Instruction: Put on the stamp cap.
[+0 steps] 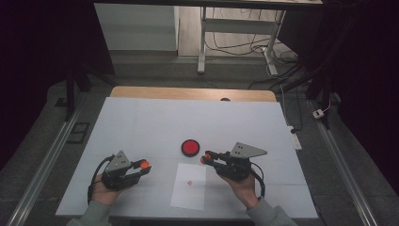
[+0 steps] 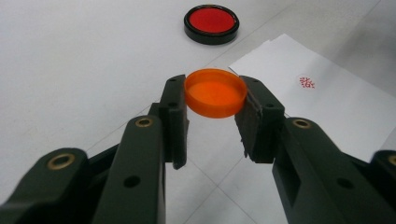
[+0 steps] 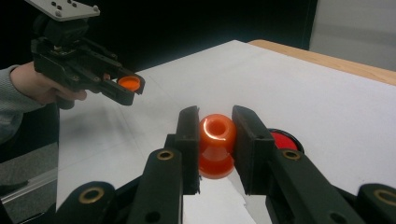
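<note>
Left gripper [image 1: 141, 165] is clamping a shallow round orange plastic cap [image 2: 215, 92] by its rim, jaws closed onto opposite edges, open side of the cap facing up; from the right gripper view the same cap [image 3: 129, 83] is sitting level between the jaw tips, held above the table, not touching it. Right gripper [image 1: 205, 157] is gripping a glossy orange plastic stamp body with a rounded knob top and flared base [image 3: 216, 145], pads pressing on the knob part from both sides, the flared base hanging below the jaws over the paper. In the high view both grippers are pointing inward toward each other across the white table covering [image 1: 141, 122], left hand [image 1: 107, 193] and right hand [image 1: 242, 186] resting near the front edge. A round black-rimmed red ink pad [image 1: 190, 147] is lying flat on the table between the two gripper tips, slightly further back, near the right one. A white sheet of paper [image 1: 189, 186] is lying in front of the pad, carrying a small red stamped mark [image 2: 306, 82] near its middle. Bare wooden table edge [image 1: 188, 92] is showing at the far side.
</note>
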Tool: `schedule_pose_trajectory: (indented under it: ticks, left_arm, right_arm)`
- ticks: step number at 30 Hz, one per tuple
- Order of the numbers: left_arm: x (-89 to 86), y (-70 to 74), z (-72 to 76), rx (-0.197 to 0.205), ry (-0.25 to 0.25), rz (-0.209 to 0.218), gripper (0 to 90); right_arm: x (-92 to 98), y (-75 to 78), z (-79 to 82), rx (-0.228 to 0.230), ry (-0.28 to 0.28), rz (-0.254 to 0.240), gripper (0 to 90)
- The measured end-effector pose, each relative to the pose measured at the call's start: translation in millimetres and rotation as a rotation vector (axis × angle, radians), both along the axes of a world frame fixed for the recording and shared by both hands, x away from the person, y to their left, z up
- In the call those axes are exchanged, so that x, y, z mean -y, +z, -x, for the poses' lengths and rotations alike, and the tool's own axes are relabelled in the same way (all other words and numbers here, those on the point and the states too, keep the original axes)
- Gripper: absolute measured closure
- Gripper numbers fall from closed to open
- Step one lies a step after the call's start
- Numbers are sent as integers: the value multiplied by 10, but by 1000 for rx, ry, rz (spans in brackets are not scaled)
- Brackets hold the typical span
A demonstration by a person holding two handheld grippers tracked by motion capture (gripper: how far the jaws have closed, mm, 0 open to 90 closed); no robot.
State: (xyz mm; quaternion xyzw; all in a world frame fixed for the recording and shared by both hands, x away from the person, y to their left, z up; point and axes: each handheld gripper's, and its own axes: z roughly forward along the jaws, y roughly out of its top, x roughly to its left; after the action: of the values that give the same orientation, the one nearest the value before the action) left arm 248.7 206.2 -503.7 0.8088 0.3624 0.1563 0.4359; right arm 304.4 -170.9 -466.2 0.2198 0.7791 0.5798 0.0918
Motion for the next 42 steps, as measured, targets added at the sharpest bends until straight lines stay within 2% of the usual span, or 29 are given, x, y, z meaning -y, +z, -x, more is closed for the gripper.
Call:
schedule_pose_trajectory:
  ticks: [42]
  left_arm:
    - [605, 52, -118, 31, -154, -44, 646]
  right_arm:
    - [-60, -30, 5, -30, 22, -22, 720]
